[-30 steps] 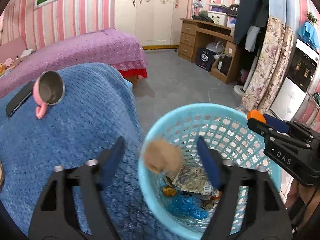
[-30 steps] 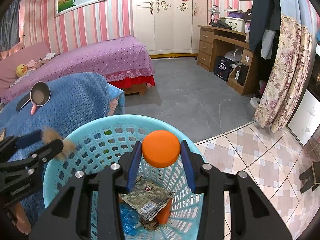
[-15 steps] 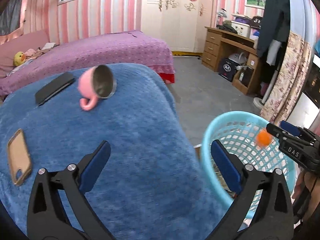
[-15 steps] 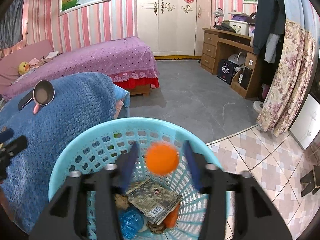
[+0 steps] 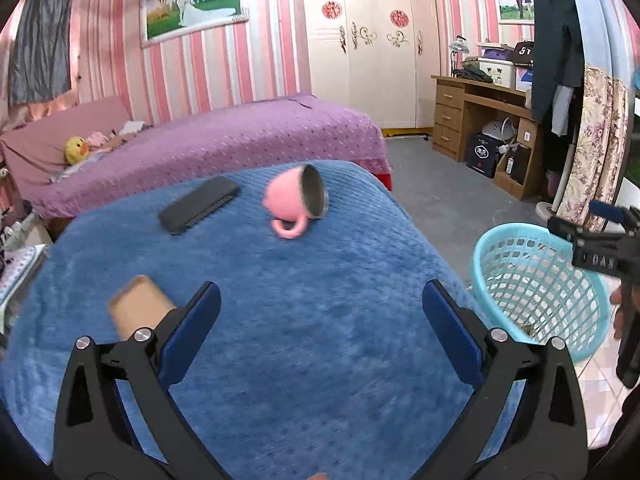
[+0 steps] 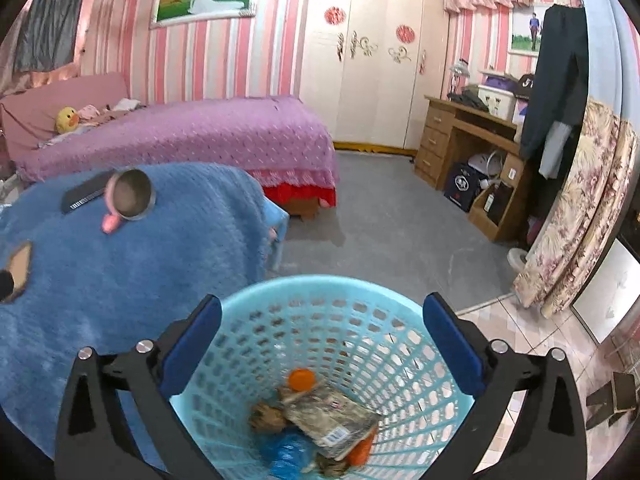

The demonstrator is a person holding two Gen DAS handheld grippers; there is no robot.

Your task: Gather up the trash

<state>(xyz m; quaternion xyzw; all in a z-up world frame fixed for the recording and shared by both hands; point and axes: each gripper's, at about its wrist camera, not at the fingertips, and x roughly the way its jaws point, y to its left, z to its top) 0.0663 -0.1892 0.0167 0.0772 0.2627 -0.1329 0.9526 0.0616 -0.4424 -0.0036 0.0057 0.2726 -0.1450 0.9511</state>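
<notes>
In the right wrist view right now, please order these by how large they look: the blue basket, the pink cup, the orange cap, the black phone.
1. Blue basket, by far the largest; it is also nearest the camera.
2. Pink cup.
3. Black phone, partly hidden behind the cup, so close to it; unsure.
4. Orange cap, smallest.

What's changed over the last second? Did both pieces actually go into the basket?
Yes. The right gripper has just opened and let go of the orange cap, now among the trash in the basket. The left gripper dropped its brown wad in too, opened wide and swung back over the blue blanket. Pink cup and phone stayed put.
</notes>
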